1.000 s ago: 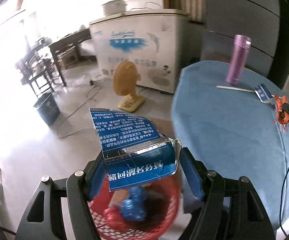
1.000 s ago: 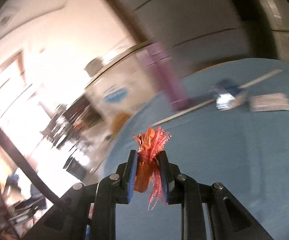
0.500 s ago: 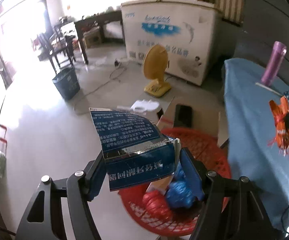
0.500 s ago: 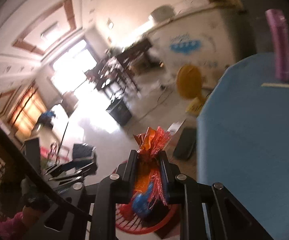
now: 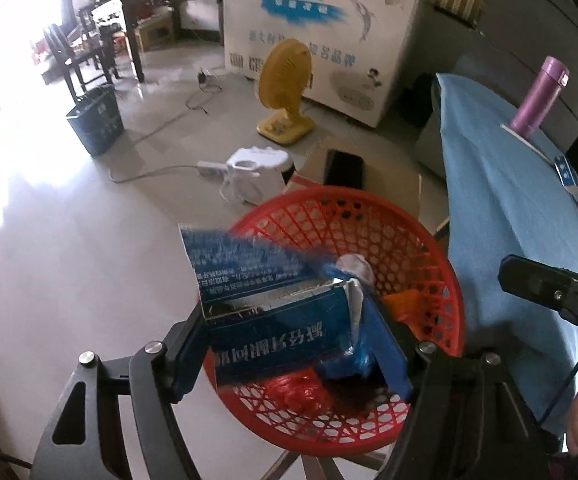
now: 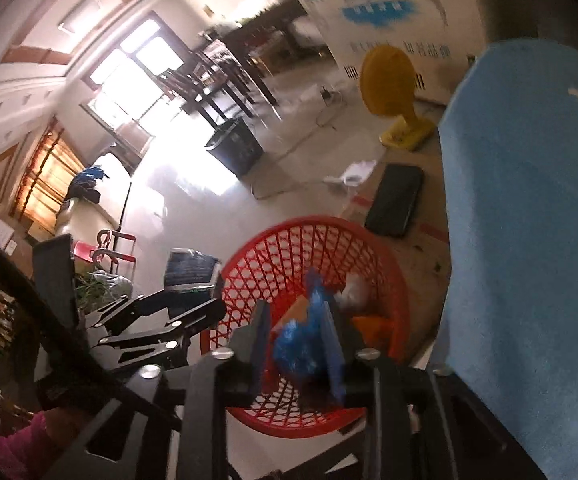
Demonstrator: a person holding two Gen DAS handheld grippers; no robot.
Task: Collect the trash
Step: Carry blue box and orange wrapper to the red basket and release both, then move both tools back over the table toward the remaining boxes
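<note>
While left gripper [image 5: 285, 312] seemingly clamps blurred carton [image 5: 249, 264], right gripper [image 6: 295, 308] has just opened (empty).

Both wrist views down onto red basket [image 5: 445, 264]

Black hand-held gripper [image 5: 289, 340], blue pads [image 5: 385, 344], silver screws

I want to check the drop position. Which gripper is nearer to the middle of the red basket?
Right. The right gripper hangs over the middle of the red basket. The left gripper, holding a blue carton, is over the rim.
</note>
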